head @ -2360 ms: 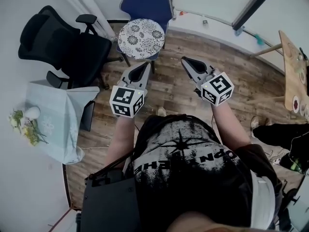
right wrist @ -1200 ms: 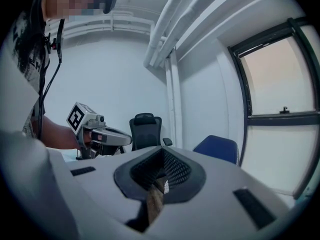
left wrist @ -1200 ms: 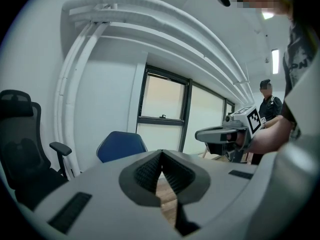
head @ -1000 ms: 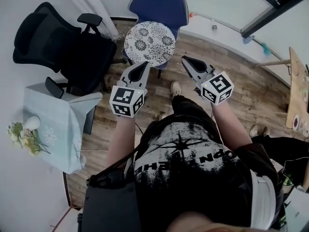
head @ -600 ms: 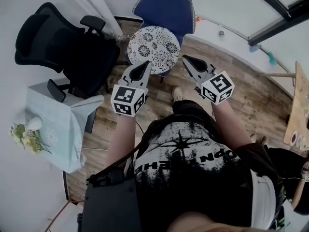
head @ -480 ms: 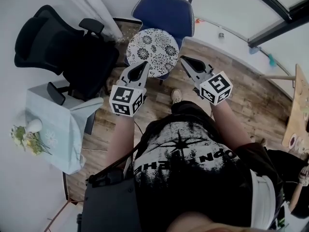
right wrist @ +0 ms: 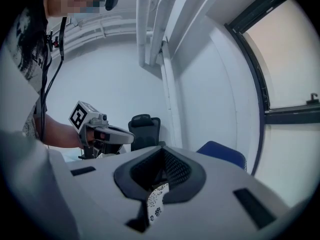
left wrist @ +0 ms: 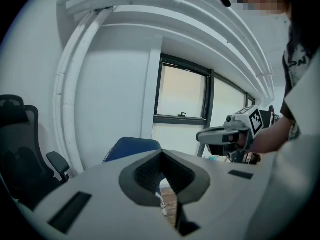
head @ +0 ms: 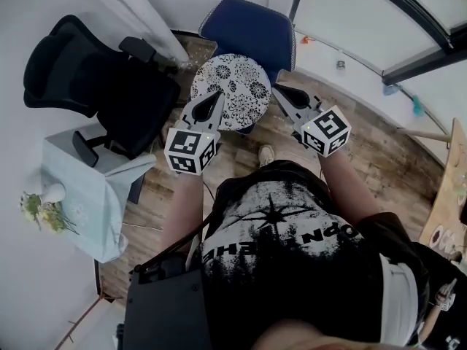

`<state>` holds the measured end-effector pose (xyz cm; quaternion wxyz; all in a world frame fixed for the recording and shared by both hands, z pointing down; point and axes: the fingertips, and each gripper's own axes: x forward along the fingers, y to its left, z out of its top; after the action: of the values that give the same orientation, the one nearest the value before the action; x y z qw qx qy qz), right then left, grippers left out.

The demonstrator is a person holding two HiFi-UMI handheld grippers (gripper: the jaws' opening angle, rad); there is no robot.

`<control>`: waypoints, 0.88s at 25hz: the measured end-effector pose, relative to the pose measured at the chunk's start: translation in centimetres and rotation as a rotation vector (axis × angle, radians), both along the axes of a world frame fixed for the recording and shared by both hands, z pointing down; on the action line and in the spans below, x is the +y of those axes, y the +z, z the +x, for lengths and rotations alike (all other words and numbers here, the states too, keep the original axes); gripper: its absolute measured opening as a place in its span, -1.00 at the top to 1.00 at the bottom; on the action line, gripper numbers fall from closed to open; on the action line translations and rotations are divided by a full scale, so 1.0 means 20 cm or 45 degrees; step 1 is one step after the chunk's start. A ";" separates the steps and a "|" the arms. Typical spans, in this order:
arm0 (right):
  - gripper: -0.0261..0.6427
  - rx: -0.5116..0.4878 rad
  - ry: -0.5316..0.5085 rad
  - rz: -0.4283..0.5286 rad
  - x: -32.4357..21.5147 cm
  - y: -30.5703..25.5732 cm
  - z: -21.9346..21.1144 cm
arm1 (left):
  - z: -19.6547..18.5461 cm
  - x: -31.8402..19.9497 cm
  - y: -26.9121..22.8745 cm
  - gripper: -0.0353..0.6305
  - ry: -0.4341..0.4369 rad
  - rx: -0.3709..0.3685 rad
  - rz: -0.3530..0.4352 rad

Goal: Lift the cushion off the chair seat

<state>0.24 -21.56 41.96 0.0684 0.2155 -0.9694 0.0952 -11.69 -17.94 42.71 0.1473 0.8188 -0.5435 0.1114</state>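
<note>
Head view: the patterned cushion (head: 230, 90) lies on the blue chair (head: 252, 28) seat. The left hand-held gripper (head: 217, 95) and right hand-held gripper (head: 279, 91) are closed and empty. Risk: unopened jaws would shove the cushion off.

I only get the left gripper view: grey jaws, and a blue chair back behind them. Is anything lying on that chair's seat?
Observer: Yes. The head view shows a round flowered cushion on the seat of the blue chair.
Operator: Is the other gripper holding it?
Observer: No. Its own view shows the right gripper with jaws shut on nothing; the cushion lies beyond them.
Operator: And the gripper I'm looking along?
Observer: From above, the left gripper points at the cushion's left edge, the right gripper at its right.
</note>
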 end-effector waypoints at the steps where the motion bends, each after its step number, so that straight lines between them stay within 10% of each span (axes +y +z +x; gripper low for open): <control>1: 0.87 -0.001 -0.007 -0.002 -0.03 0.01 0.01 | 0.01 -0.03 0.00 0.86 -0.006 -0.003 0.001; 22: 0.87 0.031 0.036 -0.052 -0.23 0.12 -0.04 | -0.03 -0.23 0.10 0.86 0.047 0.025 -0.055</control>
<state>-0.61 -26.12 44.29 0.0830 0.2287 -0.9633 0.1133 -12.23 -22.54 44.75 0.1682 0.8263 -0.5244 0.1176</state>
